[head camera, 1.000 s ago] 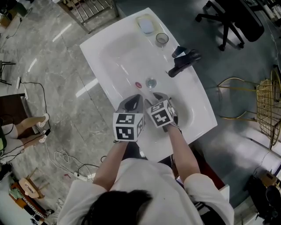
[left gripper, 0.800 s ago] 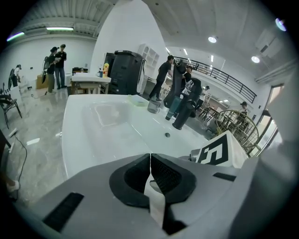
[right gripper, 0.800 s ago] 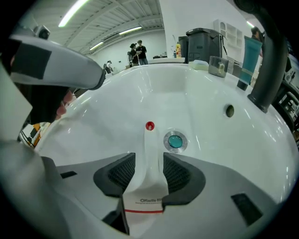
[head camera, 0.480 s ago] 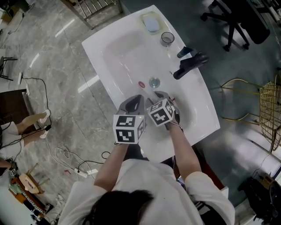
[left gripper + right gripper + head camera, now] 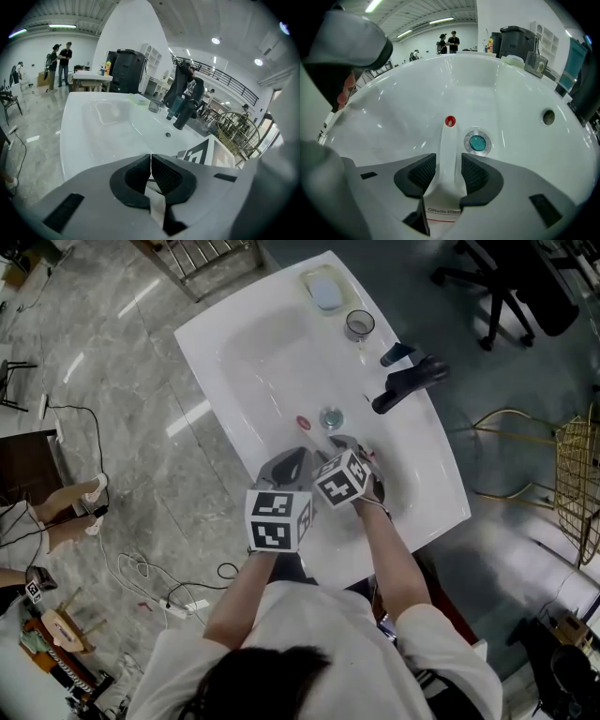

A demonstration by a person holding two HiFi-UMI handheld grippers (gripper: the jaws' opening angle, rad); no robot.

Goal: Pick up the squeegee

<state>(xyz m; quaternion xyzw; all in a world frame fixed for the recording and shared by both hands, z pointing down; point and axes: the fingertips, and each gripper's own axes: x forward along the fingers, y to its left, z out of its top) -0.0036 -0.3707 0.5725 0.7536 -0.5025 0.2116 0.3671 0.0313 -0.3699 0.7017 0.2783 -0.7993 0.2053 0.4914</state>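
White sink (image 5: 253,362) holds squeegee (image 5: 450,136); right tongs (image 5: 448,165) clamp it.

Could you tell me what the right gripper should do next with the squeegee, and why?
Probably lift it straight up a little. The right gripper appears closed on the squeegee handle, whose red-tipped end lies in the sink beside the drain; the left gripper is shut and empty.
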